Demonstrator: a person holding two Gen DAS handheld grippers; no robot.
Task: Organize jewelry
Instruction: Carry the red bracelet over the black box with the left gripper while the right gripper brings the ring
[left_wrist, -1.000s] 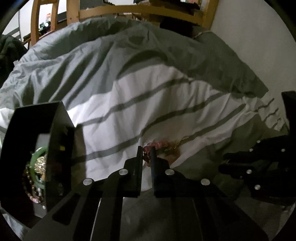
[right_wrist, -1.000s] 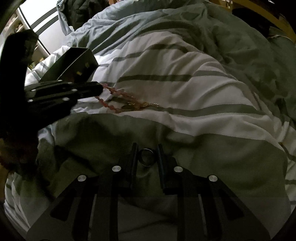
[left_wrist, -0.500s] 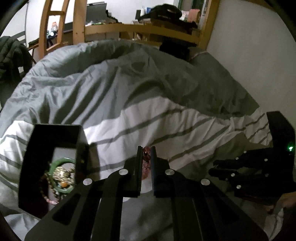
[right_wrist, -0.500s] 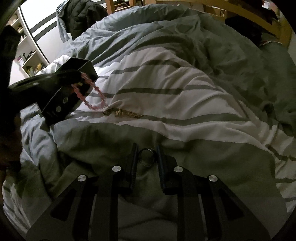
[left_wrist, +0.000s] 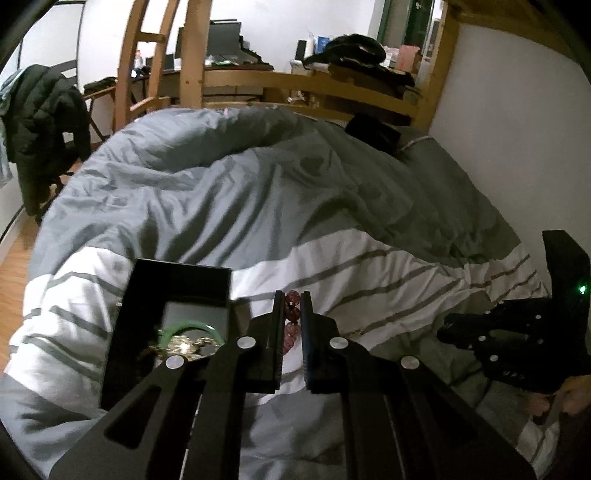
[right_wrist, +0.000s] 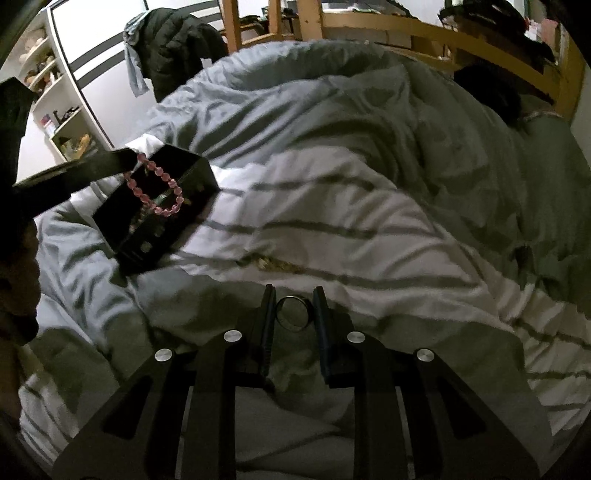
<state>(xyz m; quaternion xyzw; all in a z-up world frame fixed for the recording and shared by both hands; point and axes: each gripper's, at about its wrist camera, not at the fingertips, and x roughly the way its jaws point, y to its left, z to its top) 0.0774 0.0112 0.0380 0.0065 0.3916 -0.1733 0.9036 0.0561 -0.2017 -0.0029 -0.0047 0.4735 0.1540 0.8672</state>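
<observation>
My left gripper is shut on a pink bead bracelet. In the right wrist view the bracelet hangs from the left gripper's tip above the open black jewelry box. The box lies on the bed left of my left gripper and holds a green bangle and gold pieces. My right gripper is shut on a dark metal ring, low over the duvet. A gold chain lies on the duvet beyond the ring.
The striped grey and white duvet covers the bed. A wooden bed frame stands behind, a wall on the right. A dark jacket hangs on a chair at left. White shelves stand beside the bed.
My left gripper has lifted the pink bracelet off the duvet, leaving the gold chain behind, and carried it left over the black box. My right gripper has stayed put with the ring.
</observation>
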